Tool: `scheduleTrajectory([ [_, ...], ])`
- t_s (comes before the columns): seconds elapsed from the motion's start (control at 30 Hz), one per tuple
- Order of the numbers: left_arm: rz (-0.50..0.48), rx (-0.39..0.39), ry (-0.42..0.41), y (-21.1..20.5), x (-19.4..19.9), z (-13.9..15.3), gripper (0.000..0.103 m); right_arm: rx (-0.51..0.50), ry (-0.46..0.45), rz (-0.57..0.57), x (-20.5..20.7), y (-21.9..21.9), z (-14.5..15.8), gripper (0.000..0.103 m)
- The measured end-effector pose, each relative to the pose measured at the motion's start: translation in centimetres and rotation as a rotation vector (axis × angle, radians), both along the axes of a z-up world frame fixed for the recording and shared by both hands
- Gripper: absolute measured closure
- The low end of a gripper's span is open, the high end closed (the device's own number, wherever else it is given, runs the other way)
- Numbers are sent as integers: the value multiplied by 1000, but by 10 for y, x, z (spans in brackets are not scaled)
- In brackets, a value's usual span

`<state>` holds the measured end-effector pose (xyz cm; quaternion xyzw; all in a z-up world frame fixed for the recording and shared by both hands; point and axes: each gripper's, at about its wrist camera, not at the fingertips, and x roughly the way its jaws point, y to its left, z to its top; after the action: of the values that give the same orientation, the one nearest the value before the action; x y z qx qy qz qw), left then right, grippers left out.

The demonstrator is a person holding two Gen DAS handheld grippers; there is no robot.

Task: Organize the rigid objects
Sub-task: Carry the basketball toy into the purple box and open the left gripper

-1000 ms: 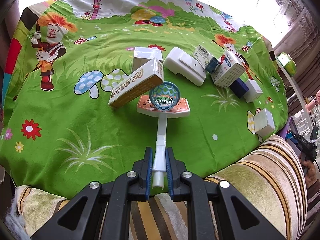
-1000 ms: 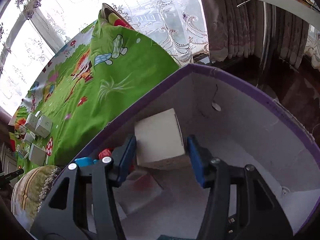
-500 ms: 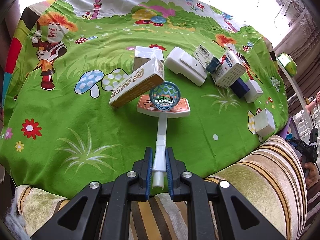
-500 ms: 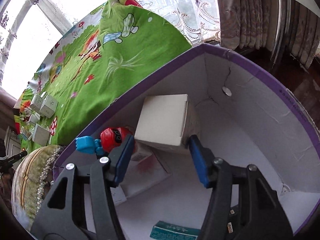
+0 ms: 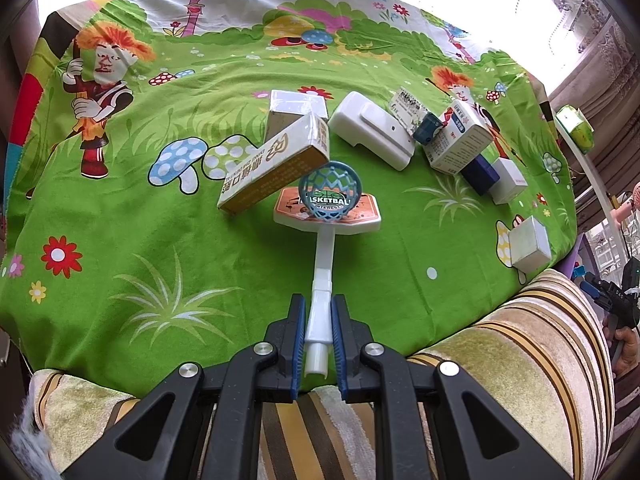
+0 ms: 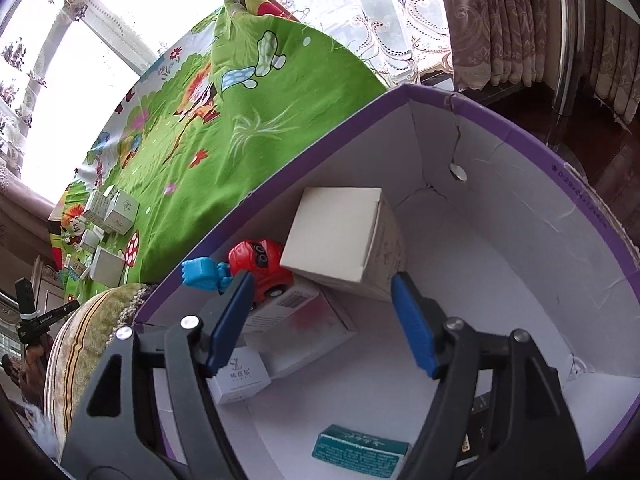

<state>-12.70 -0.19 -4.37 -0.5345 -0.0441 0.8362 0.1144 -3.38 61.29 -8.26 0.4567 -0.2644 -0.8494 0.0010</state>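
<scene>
- As your right gripper (image 6: 320,320) was letting go, its jaws were opening and stood well clear of the pale carton (image 6: 340,236) on both sides; nothing was between the pads.
- That carton lay tilted inside the purple-rimmed box (image 6: 500,132), leaning on the red toy car (image 6: 262,262) and on a flat white package (image 6: 304,316) beneath it. I judge that this drop-off was done, so your right hand was free to fetch the next piece.
- Compared with a second before, the jaws had spread wider and the view had tipped: the carton sat farther from the pads, and the car, a blue toy (image 6: 200,274) and a teal packet (image 6: 358,450) on the box floor had come into sight.
- Your left gripper (image 5: 316,344) was clamped tight on the white post of the toy basketball hoop (image 5: 328,200), held over the green cloth (image 5: 120,240). Nothing there had shifted: the hoop and the cartons beyond it, the yellow-and-white one (image 5: 276,162) included, lay just as before.
- By my reading, the hoop was next for the box.
</scene>
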Motion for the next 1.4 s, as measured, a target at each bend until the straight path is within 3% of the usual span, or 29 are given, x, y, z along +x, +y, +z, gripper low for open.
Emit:
scheduleTrajectory([
  [0.23, 0, -2, -1, 0, 0, 0, 89, -41, 57, -98, 13, 21, 15, 22],
  [0.37, 0, -3, -1, 0, 0, 0, 89, 24, -31, -213, 10, 25, 8, 22],
  [0.63, 1, -1, -3, -1, -1, 0, 89, 168, -117, -422, 19, 31, 4, 22],
  [0.83, -2, -4, -5, -1, -1, 0, 89, 49, -189, -314, 3, 25, -30, 22],
  [0.97, -1, -6, -10, 0, -2, 0, 89, 30, -206, -311, 2, 24, -40, 22],
  [1.3, -2, -13, 2, 1, -2, 2, 89, 27, -208, -346, 25, 33, -28, 19],
  [1.4, 2, -15, 37, 3, 2, 10, 89, 74, -161, -386, 41, 34, -10, 19],
])
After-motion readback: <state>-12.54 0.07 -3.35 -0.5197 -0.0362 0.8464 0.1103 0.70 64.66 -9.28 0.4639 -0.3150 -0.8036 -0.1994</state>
